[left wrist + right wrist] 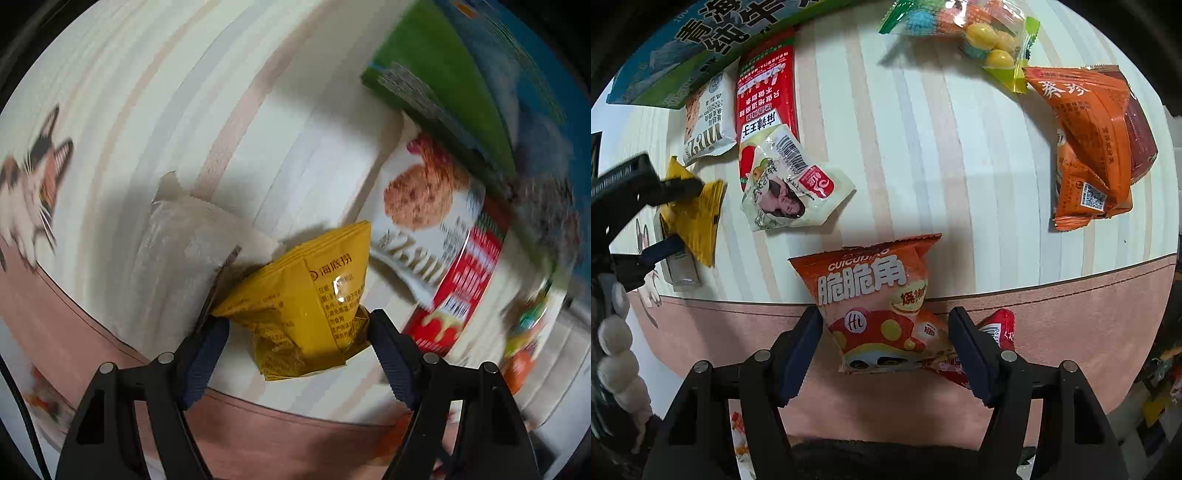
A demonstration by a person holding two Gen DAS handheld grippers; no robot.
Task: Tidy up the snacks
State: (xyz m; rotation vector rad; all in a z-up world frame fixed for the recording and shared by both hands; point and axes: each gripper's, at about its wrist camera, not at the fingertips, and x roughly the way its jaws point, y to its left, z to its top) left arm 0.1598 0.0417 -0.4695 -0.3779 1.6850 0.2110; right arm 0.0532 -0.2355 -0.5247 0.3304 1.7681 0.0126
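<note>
Below, left tongs [297,326] squeezing yellow packet [306,306], striped tablecloth [295,122]

Left claw [297,325]: black plastic frame, 2 angled arms with triangular cut-outs, 4 round silver pins across the top of the frame, 2 dark navy ribbed pads [207,354] on the fingers. Thin black cable [22,413] runs down left of the frame. Right claw [884,341]: same build, black arms, 4 silver pins, navy ribbed pads [799,350]. Left of the right claw's frame, a fuzzy sleeve [617,354] with white pompoms.
</note>
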